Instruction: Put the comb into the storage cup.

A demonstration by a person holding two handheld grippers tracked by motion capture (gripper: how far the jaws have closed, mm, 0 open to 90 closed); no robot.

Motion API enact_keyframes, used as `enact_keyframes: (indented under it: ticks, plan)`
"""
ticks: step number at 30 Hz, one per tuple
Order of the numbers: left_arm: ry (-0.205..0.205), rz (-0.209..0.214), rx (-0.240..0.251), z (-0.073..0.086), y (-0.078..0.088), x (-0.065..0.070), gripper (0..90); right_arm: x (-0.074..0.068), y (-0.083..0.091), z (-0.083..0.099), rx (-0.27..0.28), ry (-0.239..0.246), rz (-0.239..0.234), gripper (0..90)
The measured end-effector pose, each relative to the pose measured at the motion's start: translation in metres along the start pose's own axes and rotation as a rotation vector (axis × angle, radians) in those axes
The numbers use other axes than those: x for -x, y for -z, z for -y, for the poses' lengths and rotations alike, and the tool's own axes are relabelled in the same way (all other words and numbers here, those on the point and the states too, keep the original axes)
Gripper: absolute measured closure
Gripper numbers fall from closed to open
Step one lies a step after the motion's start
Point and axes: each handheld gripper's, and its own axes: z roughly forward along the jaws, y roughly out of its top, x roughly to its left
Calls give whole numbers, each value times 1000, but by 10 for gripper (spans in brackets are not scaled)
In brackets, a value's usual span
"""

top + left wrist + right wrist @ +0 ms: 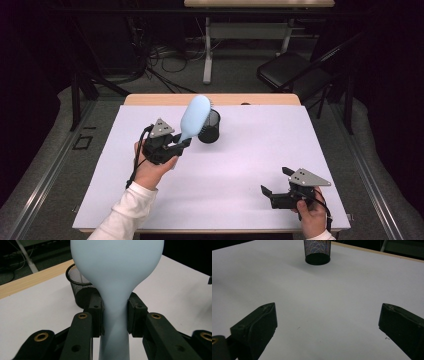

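Note:
A pale blue hairbrush (195, 118) is held by its handle in my left gripper (179, 145), its broad head tilted up and back over the black mesh cup (208, 127). In the left gripper view the two pads press the hairbrush (115, 272) at its narrow neck, my left gripper (115, 315) shut on it, with the mesh cup (78, 281) just behind and to the left. My right gripper (276, 181) rests low near the table's front right, jaws wide apart with nothing between them. The right gripper view has my right gripper (327, 322) over bare white surface, the mesh cup (317, 251) far ahead.
The white tabletop (250, 150) has a wooden strip (150, 99) along its far edge. Beyond it stand a black folding chair (292, 70), a table leg and cables on the floor. The person's left hand and white sleeve (127, 210) come in at the bottom left.

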Motion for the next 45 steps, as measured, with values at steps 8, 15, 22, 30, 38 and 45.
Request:
enact_keyframes:
  ticks: [8,15,22,30,38,45]
  plan:
    - [-4,1,29,-3,-4,2,697,0,0,0,-4,-8,0,15]
    - [5,11,71,-5,-7,2,697,0,-1,1,-3,-7,7,15]
    - [26,25,113,-8,-11,3,697,2,-1,1,-8,-15,25,15]
    - [28,14,152,-6,-11,4,697,2,-2,2,-9,-12,32,12]
    - [33,9,161,-2,-11,2,697,1,-5,2,-23,-13,34,10]
    - [39,6,169,2,-10,-2,697,1,-6,0,-23,-22,29,6]
